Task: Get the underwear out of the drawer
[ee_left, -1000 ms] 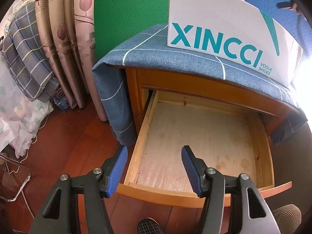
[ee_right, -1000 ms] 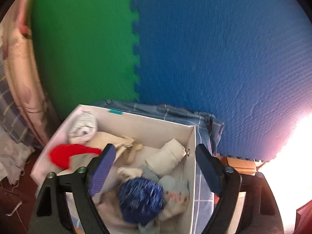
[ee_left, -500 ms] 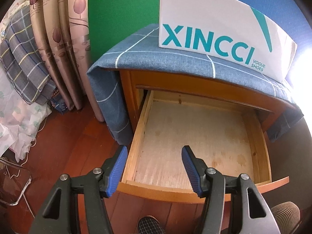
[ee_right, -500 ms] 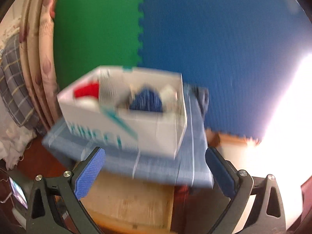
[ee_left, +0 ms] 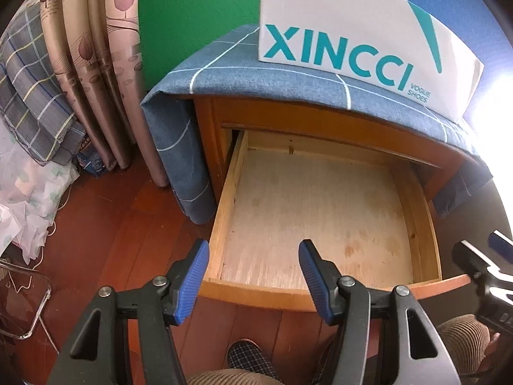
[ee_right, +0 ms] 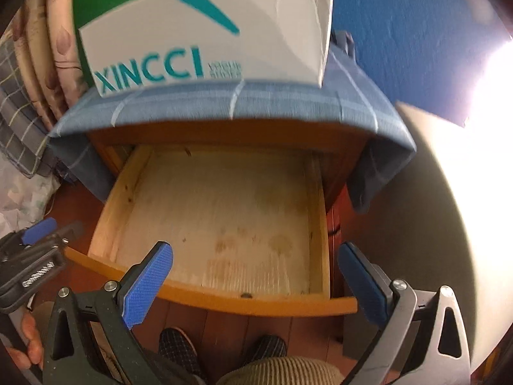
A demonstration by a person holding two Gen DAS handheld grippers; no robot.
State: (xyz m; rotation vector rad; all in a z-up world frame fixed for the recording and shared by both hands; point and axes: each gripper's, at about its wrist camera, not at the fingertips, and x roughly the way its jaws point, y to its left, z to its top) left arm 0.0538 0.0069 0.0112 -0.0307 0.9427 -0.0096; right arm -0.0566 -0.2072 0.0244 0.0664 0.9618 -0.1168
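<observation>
A wooden cabinet [ee_left: 320, 115] is seen against a green and blue wall, its top covered by a blue checked cloth [ee_left: 243, 73] that hangs down at both sides. On the cloth a white shoe box [ee_left: 336, 29] is stood, lettered in teal. Under the cloth the drawer [ee_left: 420, 211] is pulled well out — only its bare, stained plywood floor is shown, and no underwear can be made out inside it in either view. Whether the underwear lies in the box cannot be told, as the inside of the box is hidden. The right gripper [ee_right: 255, 276] is held above the drawer's front edge, its blue pads spread wide with nothing between them. The left gripper [ee_left: 253, 280] is held over the drawer's front left corner — likewise parted, gripping nothing. Slippers [ee_right: 178, 345] are seen on the red-brown floor below.
</observation>
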